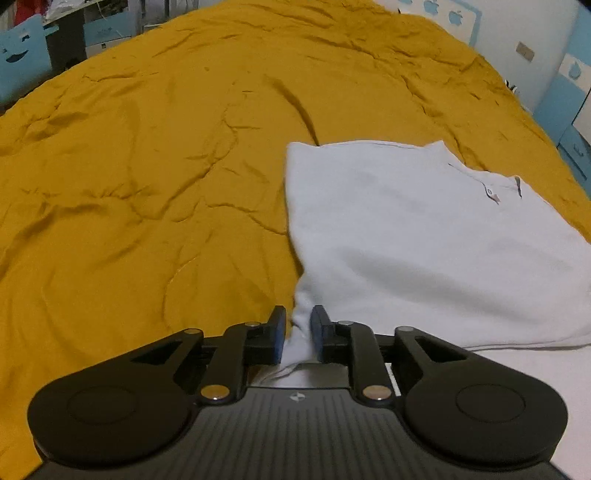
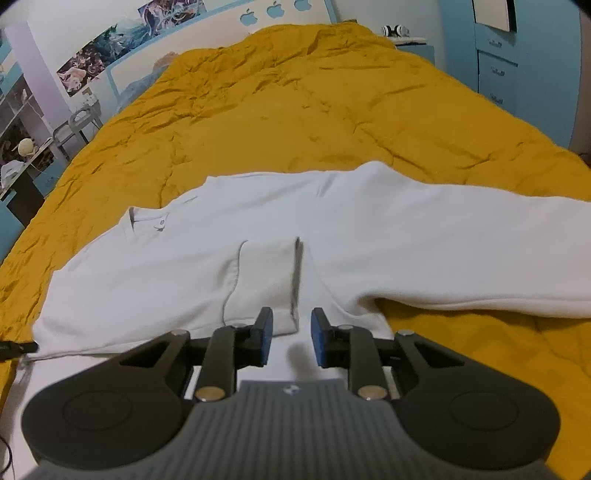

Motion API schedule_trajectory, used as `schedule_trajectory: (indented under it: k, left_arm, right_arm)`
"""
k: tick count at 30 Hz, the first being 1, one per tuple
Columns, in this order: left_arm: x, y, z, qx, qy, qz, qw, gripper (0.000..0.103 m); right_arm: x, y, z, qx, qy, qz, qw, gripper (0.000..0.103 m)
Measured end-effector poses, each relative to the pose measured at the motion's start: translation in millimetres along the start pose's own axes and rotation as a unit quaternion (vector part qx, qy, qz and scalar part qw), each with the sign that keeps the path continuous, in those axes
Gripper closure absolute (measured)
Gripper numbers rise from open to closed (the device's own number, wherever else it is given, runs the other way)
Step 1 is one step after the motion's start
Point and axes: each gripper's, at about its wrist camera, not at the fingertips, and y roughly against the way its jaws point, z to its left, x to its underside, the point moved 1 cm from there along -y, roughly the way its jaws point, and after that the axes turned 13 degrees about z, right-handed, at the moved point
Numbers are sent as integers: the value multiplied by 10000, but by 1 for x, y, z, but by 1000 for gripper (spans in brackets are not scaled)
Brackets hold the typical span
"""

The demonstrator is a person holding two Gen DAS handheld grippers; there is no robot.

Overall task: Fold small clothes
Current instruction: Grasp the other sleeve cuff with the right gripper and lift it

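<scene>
White sweatshirt (image 2: 332, 236) is lying spread on the mustard-yellow quilt (image 2: 295, 110) covering the bed, collar with a small round label (image 2: 161, 223) pointing to the left in the right wrist view, one long sleeve (image 2: 480, 236) stretching off to the right, and the other sleeve's ribbed cuff (image 2: 266, 280) folded in across the body. In the left wrist view the same sweatshirt (image 1: 424, 236) is sitting on the right half of the quilt (image 1: 147, 166), its near-left corner bunching up into a narrow gather. Left gripper (image 1: 298, 334) is pinching that gather, blue-padded fingers (image 1: 279, 332) pressing on the white fabric from both sides. Right gripper (image 2: 291, 338) is hovering over the near edge of the garment just beside the folded cuff, fingers (image 2: 266, 334) standing apart, nothing between them, only white cloth beneath. The tip of the left gripper is showing as a dark shape at the left edge of the right wrist view, at the garment's corner. Around the bed: blue-and-white headboard with apple cutouts (image 2: 275, 9), posters (image 2: 110, 48) on the wall, blue cabinets (image 2: 517, 55), headphones (image 2: 395, 30) on a shelf, cluttered shelving (image 2: 22, 122) at the left.
</scene>
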Motion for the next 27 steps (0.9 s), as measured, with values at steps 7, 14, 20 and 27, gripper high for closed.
schedule_trajectory:
  k: [7,14,20,27]
  left_arm:
    - [-2,42,-23,-92,-165,-466,9987,80]
    - [2,63,-93,236,-618,-722,9952,79]
    - [8,36,-164,877,-1021,-388,9901,79]
    - [10,0,-257,1252,-1559,-4,9798,79]
  right_arm:
    - [14,38,-49,366,-192,-108,9991,73]
    - [19,101,-142,522,-1178,-520,9903,53]
    - [33,144,-263,573,-2602,-879,9598,53]
    - [52,156,-377,624,-3718,-1012,9207,53]
